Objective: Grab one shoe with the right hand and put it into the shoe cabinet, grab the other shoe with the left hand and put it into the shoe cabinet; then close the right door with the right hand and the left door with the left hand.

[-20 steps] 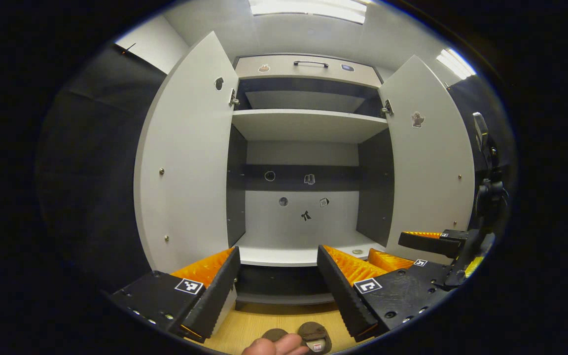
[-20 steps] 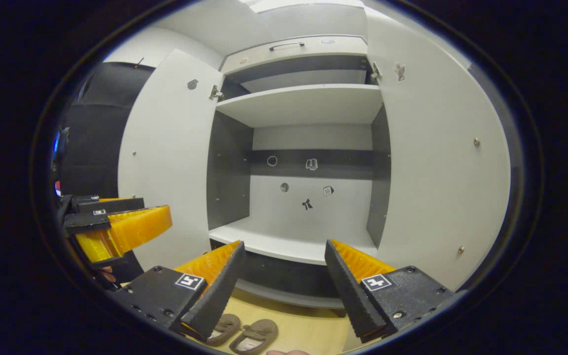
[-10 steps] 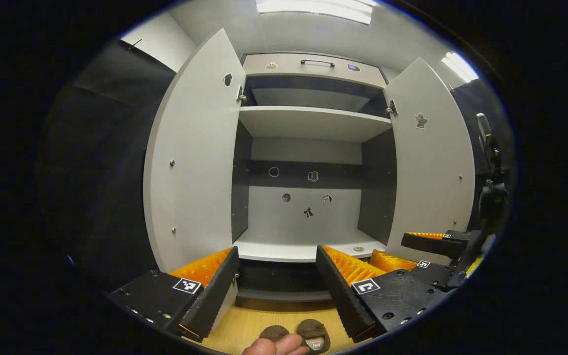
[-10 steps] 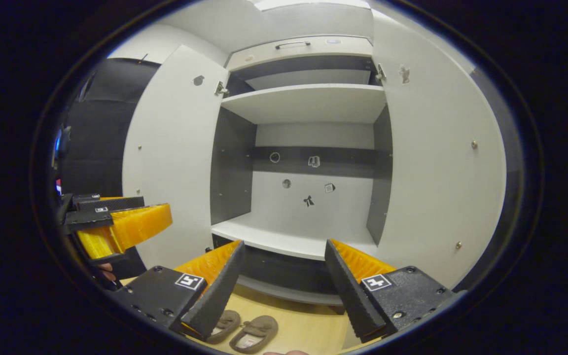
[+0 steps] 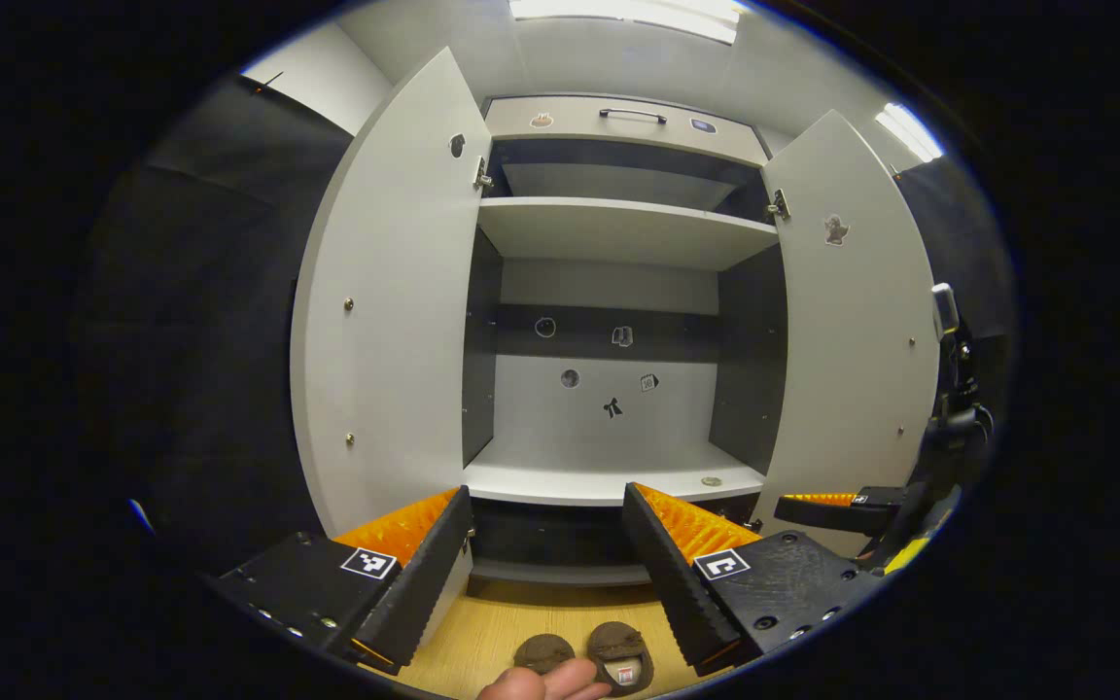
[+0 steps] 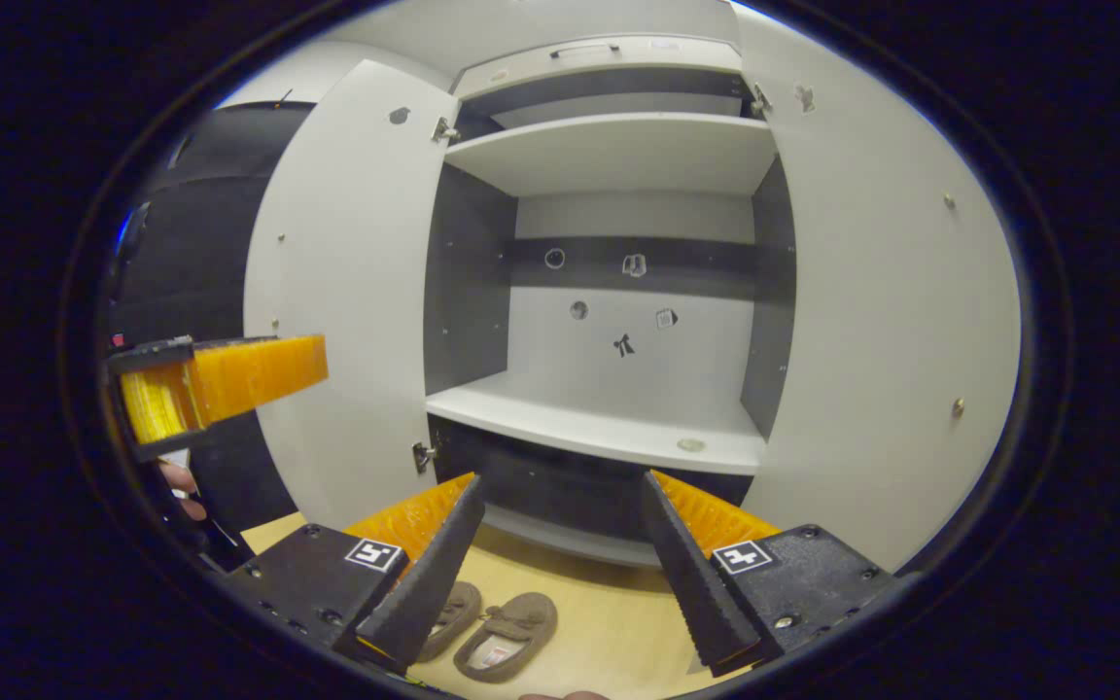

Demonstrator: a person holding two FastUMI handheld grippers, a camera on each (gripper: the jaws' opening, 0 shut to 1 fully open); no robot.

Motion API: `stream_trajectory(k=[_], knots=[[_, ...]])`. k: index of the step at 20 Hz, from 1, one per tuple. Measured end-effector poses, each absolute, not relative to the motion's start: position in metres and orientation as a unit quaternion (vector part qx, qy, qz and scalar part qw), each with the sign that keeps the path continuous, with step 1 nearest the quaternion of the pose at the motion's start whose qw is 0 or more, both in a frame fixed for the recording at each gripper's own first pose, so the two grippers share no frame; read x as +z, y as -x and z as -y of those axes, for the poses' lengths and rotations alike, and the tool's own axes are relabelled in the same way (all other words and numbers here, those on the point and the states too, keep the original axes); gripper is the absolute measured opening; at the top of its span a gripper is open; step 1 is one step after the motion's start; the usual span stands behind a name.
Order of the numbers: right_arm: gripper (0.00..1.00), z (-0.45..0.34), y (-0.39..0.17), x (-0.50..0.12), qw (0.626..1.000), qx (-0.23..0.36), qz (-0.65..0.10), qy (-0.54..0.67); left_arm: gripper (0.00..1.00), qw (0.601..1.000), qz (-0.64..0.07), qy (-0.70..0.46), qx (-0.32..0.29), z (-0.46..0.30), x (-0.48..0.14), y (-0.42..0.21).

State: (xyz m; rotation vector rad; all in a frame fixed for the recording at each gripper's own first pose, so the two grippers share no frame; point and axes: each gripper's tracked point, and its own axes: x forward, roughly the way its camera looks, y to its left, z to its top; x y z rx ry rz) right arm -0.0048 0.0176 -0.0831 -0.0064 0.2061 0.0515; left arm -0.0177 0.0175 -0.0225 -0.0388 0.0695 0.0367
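A tall shoe cabinet (image 5: 618, 233) of smooth pale board with dark inner side walls stands with both doors swung out. The left door (image 5: 390, 292) and right door (image 5: 852, 331) are flat slabs with small round metal studs. Inside, a wide white lower shelf (image 6: 609, 428) lies bare apart from a tiny round disc near its right end, and small dark stickers dot the back panel. Two soft brown slipper-like shoes (image 6: 507, 637) with a fuzzy fabric surface sit side by side on the light wood-grain floor (image 6: 609, 632) in front of the cabinet, toes toward it. The right gripper (image 6: 560, 564) hangs above them, its ribbed wedge-shaped fingers spread wide and empty. The left gripper (image 5: 545, 574) is likewise wide apart, holding nothing. In the left gripper view a fingertip (image 5: 545, 685) of a hand overlaps the shoes at the bottom edge, possibly touching them. In the right gripper view the left gripper appears far left, beside the left door.
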Motion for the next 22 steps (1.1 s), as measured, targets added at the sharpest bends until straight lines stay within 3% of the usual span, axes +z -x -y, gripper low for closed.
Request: stream_trajectory(k=[4, 7, 12, 15, 18, 22], knots=[[1.00, -0.030, 0.003, -0.161, 0.982, 0.053, -0.175, 0.039, 0.95, 0.998, -0.052, 0.026, 0.038, -0.032, -0.032, 0.027], [1.00, -0.055, 0.013, -0.220, 0.965, 0.106, -0.229, 0.078, 0.95, 0.995, -0.076, 0.028, 0.058, -0.044, -0.046, 0.039], [1.00, -0.108, 0.037, -0.290, 0.925, 0.186, -0.332, -0.017, 0.95, 0.986, -0.112, 0.035, 0.117, -0.084, -0.067, 0.070], [1.00, -0.091, 0.033, -0.335, 0.911, 0.163, -0.378, 0.005, 0.95, 0.978, -0.127, 0.045, 0.158, -0.108, -0.076, 0.092], [0.96, -0.104, 0.031, -0.348, 0.903, 0.186, -0.387, 0.023, 0.95, 0.971, -0.137, 0.061, 0.188, -0.123, -0.083, 0.106], [0.96, -0.105, 0.016, -0.369, 0.901, 0.177, -0.392, 0.053, 0.95, 0.968, -0.141, 0.086, 0.190, -0.127, -0.086, 0.116]])
